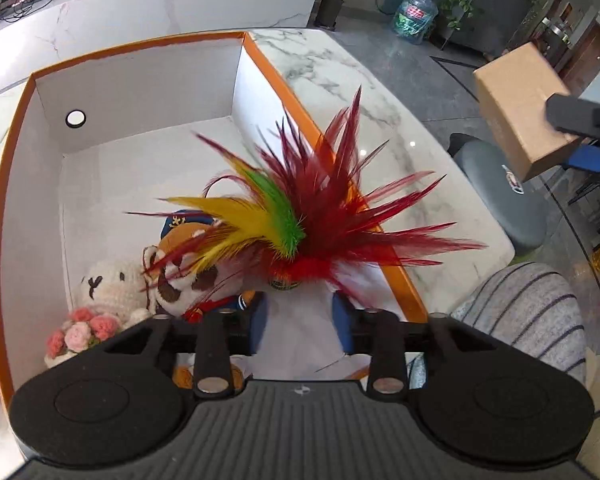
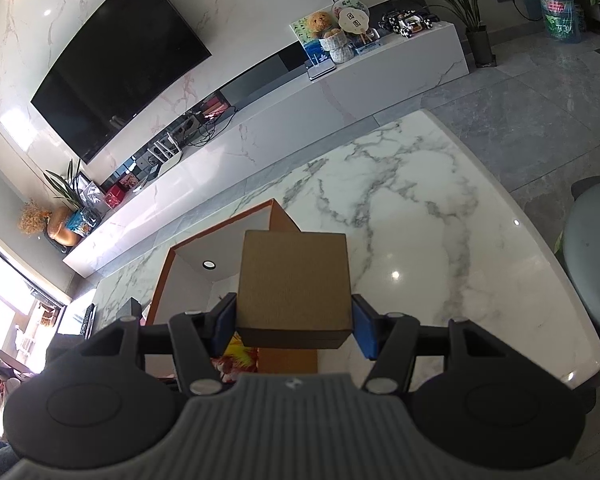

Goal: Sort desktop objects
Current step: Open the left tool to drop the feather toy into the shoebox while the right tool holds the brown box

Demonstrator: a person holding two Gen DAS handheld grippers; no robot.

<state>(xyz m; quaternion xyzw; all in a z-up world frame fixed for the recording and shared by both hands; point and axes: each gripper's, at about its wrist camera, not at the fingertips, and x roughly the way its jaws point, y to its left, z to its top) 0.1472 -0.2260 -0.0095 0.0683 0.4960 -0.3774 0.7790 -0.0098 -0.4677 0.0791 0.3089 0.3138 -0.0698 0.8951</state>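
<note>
Left wrist view: open left tongs (image 1: 300,320) just behind red feathered shuttlecock (image 1: 296,236), over orange-rimmed white box (image 1: 140,80); right tongs (image 2: 294,326) clamp brown cardboard box (image 2: 294,280).

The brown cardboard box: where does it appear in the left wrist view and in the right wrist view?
Left wrist view: the cardboard box is at the upper right, held in the air by the right gripper.
Right wrist view: the box fills the centre, between the blue pads of the right gripper.
Shared landmark: the orange-rimmed bin with a round hole in its wall.
</note>
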